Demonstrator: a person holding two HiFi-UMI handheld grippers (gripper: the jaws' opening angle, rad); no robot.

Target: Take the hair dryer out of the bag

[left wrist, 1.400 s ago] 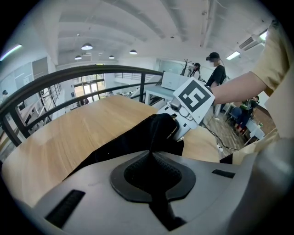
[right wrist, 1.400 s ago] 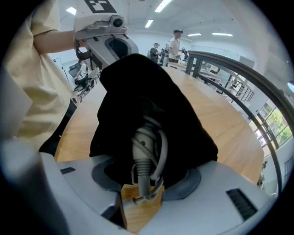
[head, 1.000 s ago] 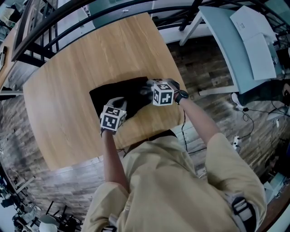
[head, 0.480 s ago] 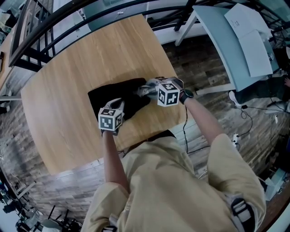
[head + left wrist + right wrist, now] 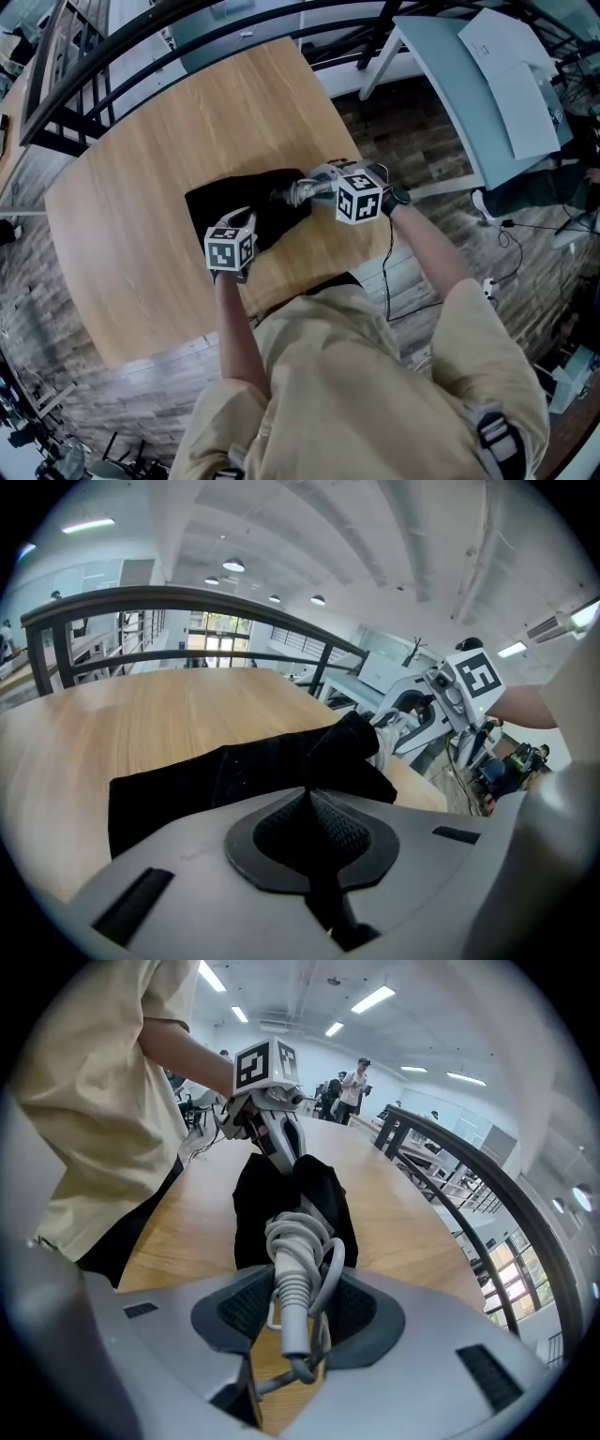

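I have the left hand-held gripper pinching the black bag, the right hand-held gripper clamping the hair dryer's cord.

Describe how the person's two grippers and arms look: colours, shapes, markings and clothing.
Both the left gripper and the right gripper have light grey, smooth plastic bodies with black, finely textured pads. Each carries a white cube with black square markers. The person wears a beige short-sleeved shirt and a dark wristband on the right wrist.
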